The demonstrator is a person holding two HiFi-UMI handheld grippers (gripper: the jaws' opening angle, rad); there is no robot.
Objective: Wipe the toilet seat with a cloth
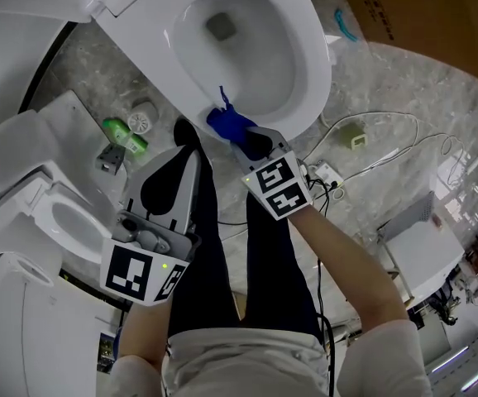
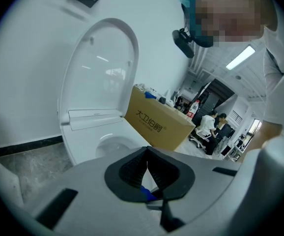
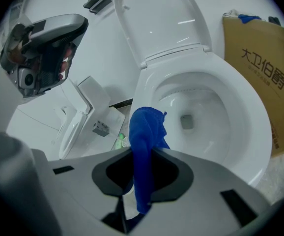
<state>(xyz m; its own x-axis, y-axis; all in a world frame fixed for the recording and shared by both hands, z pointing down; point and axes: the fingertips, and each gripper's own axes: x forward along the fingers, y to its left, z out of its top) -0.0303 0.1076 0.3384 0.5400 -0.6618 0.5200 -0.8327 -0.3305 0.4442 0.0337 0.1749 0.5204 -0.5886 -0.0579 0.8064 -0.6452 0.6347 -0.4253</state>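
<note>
The right gripper [image 3: 143, 181] is clamped on the blue cloth [image 3: 147, 129], held at the near rim of the toilet seat [image 3: 252, 136]. The left gripper [image 2: 147, 171], jaws together and empty, hangs aside. The wipe probably goes best with the cloth pressed flat and swept along the rim.

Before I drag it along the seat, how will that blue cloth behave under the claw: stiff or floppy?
Probably floppy: the blue cloth hangs bunched in folds from the right claw, so it may crumple rather than push flat. It looks thin, so it is likely light and will trail behind the motion. On the glossy toilet seat it should slide easily.
</note>
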